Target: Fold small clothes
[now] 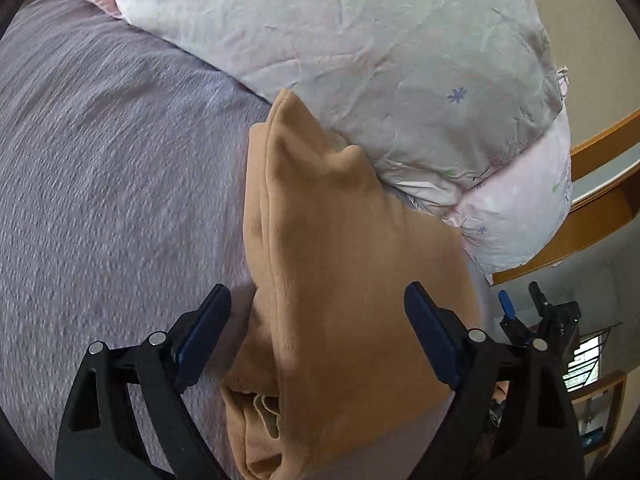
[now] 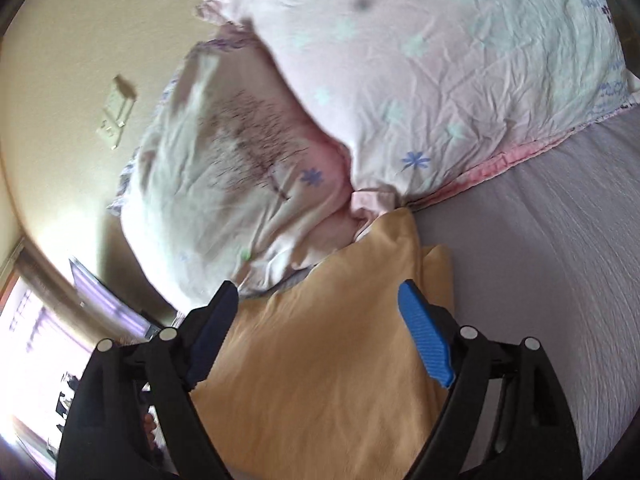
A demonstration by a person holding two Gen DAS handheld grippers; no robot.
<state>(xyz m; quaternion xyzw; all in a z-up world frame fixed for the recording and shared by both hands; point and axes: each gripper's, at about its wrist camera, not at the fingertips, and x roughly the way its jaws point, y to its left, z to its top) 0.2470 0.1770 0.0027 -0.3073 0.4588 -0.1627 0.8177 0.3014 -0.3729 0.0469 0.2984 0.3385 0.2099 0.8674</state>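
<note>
A tan fleece garment (image 1: 340, 264) lies folded over on the purple bedspread (image 1: 104, 168), its far end against the pillows. My left gripper (image 1: 318, 312) is open above its near part, its fingers spread to either side of the cloth and holding nothing. In the right wrist view the same garment (image 2: 320, 360) lies under my right gripper (image 2: 316, 308), which is open and empty above it. The right gripper also shows in the left wrist view (image 1: 524, 304), beyond the garment's right edge.
Two pale flowered pillows (image 1: 360, 52) lie at the head of the bed, one (image 2: 224, 184) overlapping the other (image 2: 440, 72). A wooden bed frame (image 1: 592, 216) and a wall (image 2: 72, 80) stand behind them. Purple bedspread (image 2: 540, 264) stretches beside the garment.
</note>
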